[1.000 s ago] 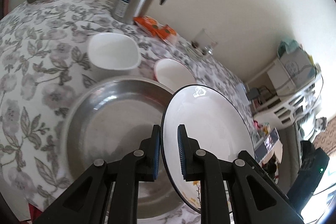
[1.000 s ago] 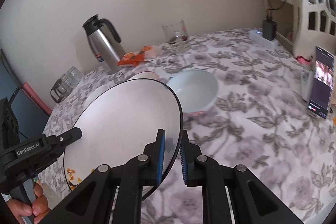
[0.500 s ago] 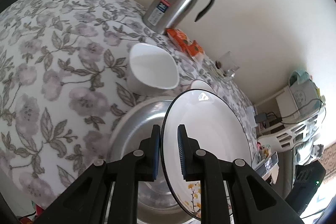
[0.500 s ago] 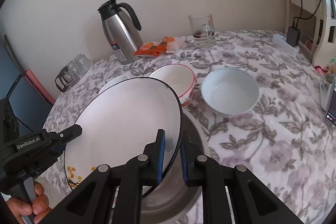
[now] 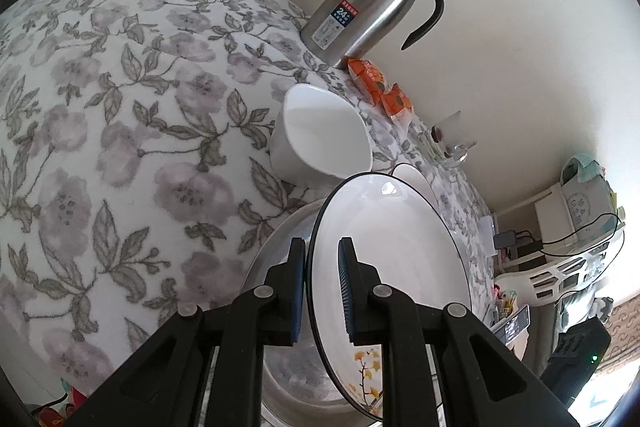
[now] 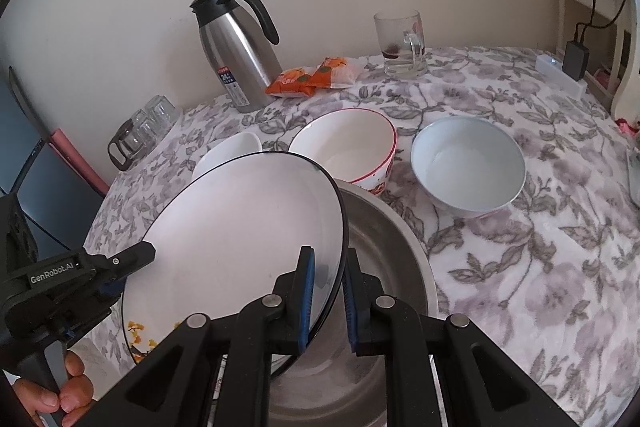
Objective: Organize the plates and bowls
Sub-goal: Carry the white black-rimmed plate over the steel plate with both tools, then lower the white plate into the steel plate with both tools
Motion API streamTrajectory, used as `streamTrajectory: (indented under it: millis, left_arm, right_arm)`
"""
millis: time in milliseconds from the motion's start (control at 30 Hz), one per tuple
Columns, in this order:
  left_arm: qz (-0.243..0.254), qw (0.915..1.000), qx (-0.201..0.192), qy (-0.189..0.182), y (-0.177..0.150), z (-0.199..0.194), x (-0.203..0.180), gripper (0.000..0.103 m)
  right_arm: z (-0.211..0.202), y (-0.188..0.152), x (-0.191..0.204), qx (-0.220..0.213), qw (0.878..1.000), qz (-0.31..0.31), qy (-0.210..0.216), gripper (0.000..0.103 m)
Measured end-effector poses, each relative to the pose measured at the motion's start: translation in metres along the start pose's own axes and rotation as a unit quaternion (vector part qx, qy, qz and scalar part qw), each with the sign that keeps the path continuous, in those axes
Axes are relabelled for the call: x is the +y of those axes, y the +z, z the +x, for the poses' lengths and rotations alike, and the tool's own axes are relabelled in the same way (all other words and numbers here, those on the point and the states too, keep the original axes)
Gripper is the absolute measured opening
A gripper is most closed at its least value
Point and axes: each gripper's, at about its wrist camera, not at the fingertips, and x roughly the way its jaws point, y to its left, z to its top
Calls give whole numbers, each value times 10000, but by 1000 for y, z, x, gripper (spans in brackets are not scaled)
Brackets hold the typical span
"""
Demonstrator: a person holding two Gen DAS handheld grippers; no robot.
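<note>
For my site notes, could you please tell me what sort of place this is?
Probably a home dining corner: a floral-clothed table, a stainless steel thermos jug, orange snack packets, and a white plastic storage rack alongside.

Illumination is soft, diffuse daylight, adequate throughout. In the left wrist view, overexposure occurs at lower right, below the white rack (image 5: 568,267). A small specular highlight sits on the upper inner face of the plate (image 5: 386,189). The steel jug (image 6: 236,55) carries soft vertical reflections; its shadow on the wall behind is faint. Strong fisheye distortion: the floral tablecloth (image 5: 120,115) bulges, and both views darken to black at the corners. Focus is acceptable centrally; detail beyond the rack is soft. No motion blur observed.
</note>
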Motion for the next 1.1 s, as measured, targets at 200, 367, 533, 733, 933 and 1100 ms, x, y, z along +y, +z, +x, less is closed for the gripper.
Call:
streamTrajectory:
  millis: [200, 367, 533, 733, 933, 1100]
  left_arm:
    - [72, 9997, 177, 150, -1, 12, 0, 17]
    - [159, 9985, 418, 329, -5, 26, 0, 17]
    - [282, 9974, 512, 414, -9, 32, -3, 17]
    - [308, 9965, 622, 470, -11, 37, -3, 17]
    - [357, 9952, 716, 566, -13, 42, -4, 17]
    - [368, 9944, 783, 607, -14, 44, -3, 17]
  right_arm:
    - [15, -8, -9, 153, 9999, 46, -36, 15]
    - [27, -14, -19, 330, 9993, 179, -85, 15]
    - [26, -15, -24, 292, 9992, 248, -86, 15]
    - [27, -15, -25, 322, 9991, 245, -135, 15]
    - [28, -16, -27, 361, 9989, 243, -150, 15]
    - [28, -17, -28, 380, 9989, 251, -149, 15]
